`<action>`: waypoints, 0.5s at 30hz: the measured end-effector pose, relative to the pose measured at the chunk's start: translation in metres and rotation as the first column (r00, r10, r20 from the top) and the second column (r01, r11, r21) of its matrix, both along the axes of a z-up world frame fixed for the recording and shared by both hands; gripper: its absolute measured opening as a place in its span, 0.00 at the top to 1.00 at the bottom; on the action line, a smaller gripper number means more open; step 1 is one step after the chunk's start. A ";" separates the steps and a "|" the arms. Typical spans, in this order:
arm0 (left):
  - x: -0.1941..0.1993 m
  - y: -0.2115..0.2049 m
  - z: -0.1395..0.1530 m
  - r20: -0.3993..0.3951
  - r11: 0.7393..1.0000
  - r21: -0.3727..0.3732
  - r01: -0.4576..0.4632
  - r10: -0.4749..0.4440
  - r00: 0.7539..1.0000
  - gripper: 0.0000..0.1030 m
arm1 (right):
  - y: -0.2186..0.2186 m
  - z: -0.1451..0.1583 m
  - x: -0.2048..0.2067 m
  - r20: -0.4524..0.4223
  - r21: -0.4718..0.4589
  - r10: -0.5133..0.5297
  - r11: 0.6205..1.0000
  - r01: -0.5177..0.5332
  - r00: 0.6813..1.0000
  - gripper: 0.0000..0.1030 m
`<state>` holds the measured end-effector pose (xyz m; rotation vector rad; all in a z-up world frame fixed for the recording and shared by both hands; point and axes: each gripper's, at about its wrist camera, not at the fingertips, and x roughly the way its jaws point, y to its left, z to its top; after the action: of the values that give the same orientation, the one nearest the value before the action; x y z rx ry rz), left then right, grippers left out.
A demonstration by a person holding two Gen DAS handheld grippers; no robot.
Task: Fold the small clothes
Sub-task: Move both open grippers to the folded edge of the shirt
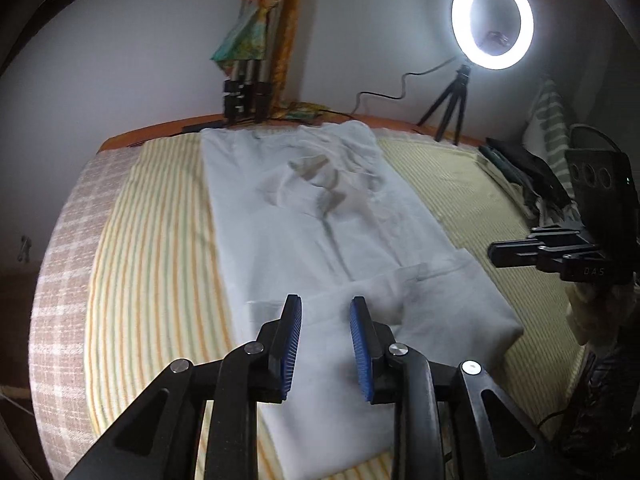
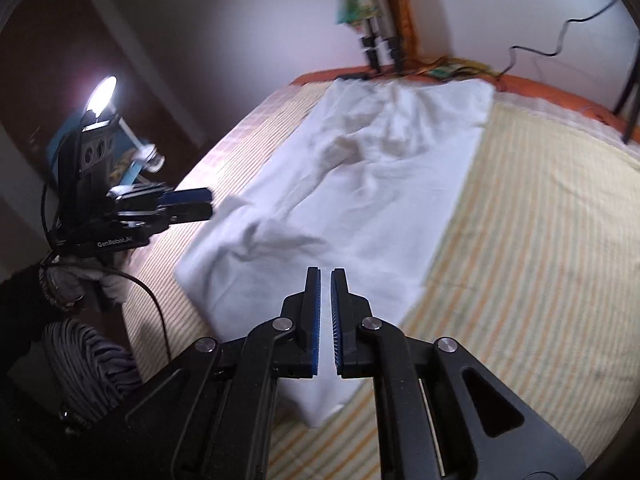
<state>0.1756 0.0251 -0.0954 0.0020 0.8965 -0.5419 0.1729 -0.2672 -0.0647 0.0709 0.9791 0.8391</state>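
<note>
Cloth [image 1: 320,240], white, thin and limp, lies lengthwise on the striped bed [image 1: 152,240], its near end doubled over. It will sag and slide when lifted, so pinch it at corners or hems. Left gripper [image 1: 326,312] hangs slightly spread above the fold, empty; right gripper [image 2: 326,280] is pressed together, holding nothing.

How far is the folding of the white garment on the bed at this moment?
Partly done. The near end of the white cloth garment already lies doubled over itself on the striped yellow bedcover. Nothing is in hand: the left hand-held gripper is open, and the right hand-held gripper is shut but empty. The wrinkled far half remains unfolded.
</note>
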 end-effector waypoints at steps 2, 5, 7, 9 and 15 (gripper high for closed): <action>-0.001 -0.018 -0.007 -0.006 0.999 0.031 0.037 -0.037 0.999 0.78 | 0.014 -0.010 -0.003 -0.016 -0.036 0.036 0.999 -0.037 0.999 0.94; 0.003 -0.036 -0.024 -0.031 0.995 0.086 0.048 -0.046 0.998 0.78 | 0.026 -0.029 -0.004 -0.053 -0.087 0.061 0.994 -0.065 0.997 0.94; 0.005 -0.043 -0.037 -0.017 0.984 0.175 0.037 -0.035 0.999 0.77 | 0.027 -0.036 -0.003 -0.075 -0.106 0.064 0.992 -0.072 0.995 0.94; 0.007 -0.040 -0.043 -0.013 0.983 0.183 0.021 -0.019 1.000 0.73 | 0.025 -0.039 -0.002 -0.088 -0.107 0.064 0.991 -0.073 0.994 0.94; 0.021 -0.011 -0.020 -0.032 0.997 0.076 -0.029 0.031 0.999 0.68 | -0.003 -0.017 0.014 -0.113 -0.001 0.030 1.000 -0.030 0.993 0.88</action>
<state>0.1971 0.0141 -0.1151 0.0479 0.9477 -0.4810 0.1868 -0.2697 -0.0820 0.1021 1.0896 0.8687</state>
